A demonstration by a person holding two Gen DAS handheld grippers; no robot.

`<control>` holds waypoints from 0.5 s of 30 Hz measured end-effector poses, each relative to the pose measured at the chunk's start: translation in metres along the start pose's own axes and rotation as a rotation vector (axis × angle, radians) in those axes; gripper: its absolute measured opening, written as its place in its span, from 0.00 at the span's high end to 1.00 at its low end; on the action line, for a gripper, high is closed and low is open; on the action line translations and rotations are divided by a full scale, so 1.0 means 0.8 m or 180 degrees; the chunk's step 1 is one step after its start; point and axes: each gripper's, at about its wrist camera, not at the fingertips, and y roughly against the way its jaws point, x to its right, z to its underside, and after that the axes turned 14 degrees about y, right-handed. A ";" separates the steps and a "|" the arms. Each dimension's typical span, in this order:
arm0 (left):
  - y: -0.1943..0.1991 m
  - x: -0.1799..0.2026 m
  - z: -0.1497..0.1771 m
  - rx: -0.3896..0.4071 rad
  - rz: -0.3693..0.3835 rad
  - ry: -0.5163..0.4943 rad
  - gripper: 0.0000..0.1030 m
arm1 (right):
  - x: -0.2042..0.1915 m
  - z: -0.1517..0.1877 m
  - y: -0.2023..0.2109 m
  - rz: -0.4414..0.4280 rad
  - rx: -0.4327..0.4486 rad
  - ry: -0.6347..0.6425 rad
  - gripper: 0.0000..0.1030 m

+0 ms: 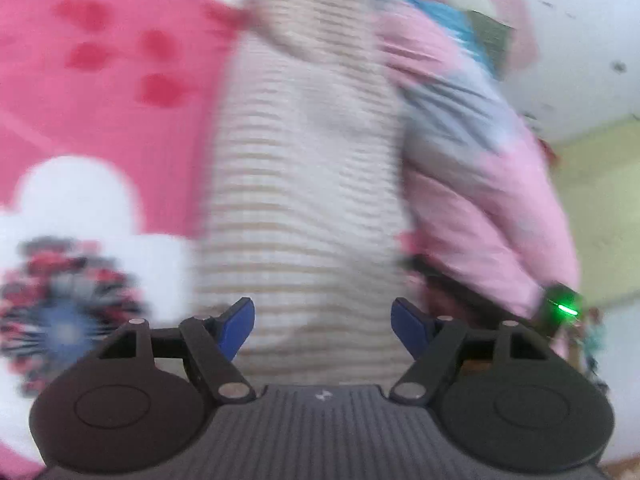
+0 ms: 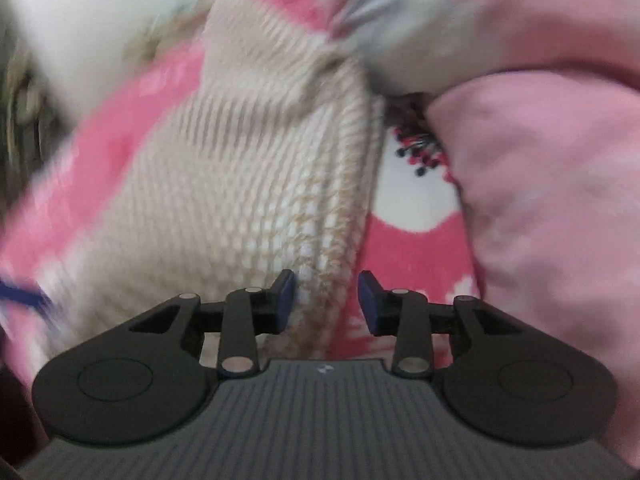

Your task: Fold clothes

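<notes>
Both grippers (image 1: 322,328) (image 2: 325,302) gape empty over striped knit (image 1: 304,184) lying lengthwise away.

A piled pink garment (image 2: 540,200) crowds the striped knit (image 2: 248,168), leaving little room beside it.

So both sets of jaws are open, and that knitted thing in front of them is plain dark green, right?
Not green. The right wrist view shows the knit is cream with thin beige stripes; the left wrist view shows the same. The rest holds: the jaws of the left gripper and right gripper stand open.
</notes>
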 end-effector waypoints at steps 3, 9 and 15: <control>-0.012 -0.023 -0.006 -0.0154 -0.0319 0.0000 0.23 | 0.017 0.014 0.007 -0.0065 0.0006 -0.0371 0.47; -0.085 -0.050 -0.019 -0.0609 0.0249 0.0239 0.12 | 0.050 0.067 -0.030 -0.0657 -0.0392 -0.1195 0.33; -0.091 -0.035 0.015 -0.0815 0.0520 -0.0167 0.03 | 0.035 0.090 -0.033 -0.1304 -0.0560 -0.1479 0.32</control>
